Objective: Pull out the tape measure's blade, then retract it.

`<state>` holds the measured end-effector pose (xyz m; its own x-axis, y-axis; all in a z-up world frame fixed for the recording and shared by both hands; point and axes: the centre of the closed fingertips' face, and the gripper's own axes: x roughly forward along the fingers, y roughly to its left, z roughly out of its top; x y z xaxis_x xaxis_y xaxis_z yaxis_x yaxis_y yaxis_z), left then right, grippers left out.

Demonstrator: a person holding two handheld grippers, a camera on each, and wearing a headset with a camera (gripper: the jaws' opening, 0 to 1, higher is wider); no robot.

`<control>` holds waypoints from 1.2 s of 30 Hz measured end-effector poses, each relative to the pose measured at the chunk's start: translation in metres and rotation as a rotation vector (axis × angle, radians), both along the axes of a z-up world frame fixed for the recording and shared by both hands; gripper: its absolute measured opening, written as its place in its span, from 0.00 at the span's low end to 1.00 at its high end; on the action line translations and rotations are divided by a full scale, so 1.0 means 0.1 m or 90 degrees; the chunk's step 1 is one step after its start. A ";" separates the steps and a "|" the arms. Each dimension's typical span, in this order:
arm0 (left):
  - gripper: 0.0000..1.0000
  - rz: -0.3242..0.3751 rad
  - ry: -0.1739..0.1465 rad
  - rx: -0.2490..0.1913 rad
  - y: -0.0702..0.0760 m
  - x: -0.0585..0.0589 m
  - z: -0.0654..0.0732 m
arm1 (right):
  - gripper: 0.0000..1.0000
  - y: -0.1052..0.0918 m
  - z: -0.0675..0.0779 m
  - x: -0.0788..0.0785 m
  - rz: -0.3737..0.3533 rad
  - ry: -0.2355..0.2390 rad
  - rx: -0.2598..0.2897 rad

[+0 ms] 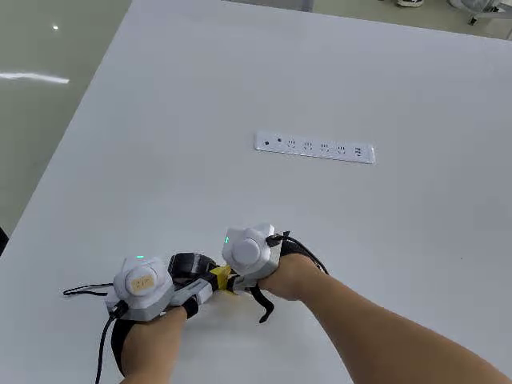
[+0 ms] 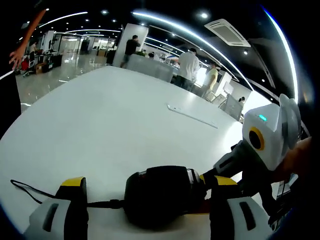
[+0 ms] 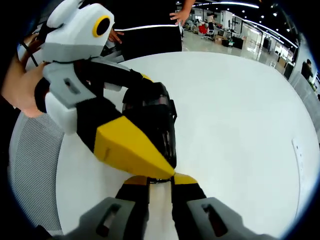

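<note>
Black tape measure [image 1: 192, 265] lay on white counter [image 1: 240, 80], lower left of head view. Left gripper [image 2: 147, 182] open wide, jaws either side of case, gap on left-hand side. Right gripper [image 3: 160, 179] nearly closed, tips at case edge; hold on blade could not be told. Power strip [image 1: 314, 148] well apart, centre frame.

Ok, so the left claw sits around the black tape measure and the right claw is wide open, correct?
Not quite. The left claw does sit around the black tape measure, but the right claw is shut, not wide open, with its tips right at the case's mouth. The right gripper view shows it.
</note>
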<state>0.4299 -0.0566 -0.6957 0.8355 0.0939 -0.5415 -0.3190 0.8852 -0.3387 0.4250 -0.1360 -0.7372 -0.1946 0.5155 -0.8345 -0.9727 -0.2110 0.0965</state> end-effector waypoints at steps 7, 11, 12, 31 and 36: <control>1.00 -0.023 -0.029 -0.047 0.01 -0.01 0.08 | 0.22 -0.02 0.01 0.02 -0.009 -0.011 0.011; 1.00 -0.099 -0.023 -0.018 -0.06 -0.02 0.09 | 0.39 -0.08 0.04 0.07 -0.031 -0.016 0.028; 1.00 -0.105 -0.024 -0.013 -0.06 -0.02 0.10 | 0.38 -0.11 0.05 0.08 -0.034 -0.016 0.027; 1.00 -0.355 -0.017 0.097 -0.21 -0.54 0.17 | 0.75 -1.51 0.44 0.27 -0.293 -0.046 0.133; 1.00 -0.383 -0.017 0.104 -0.22 -0.81 0.17 | 0.75 -2.11 0.48 0.17 -0.362 -0.060 0.148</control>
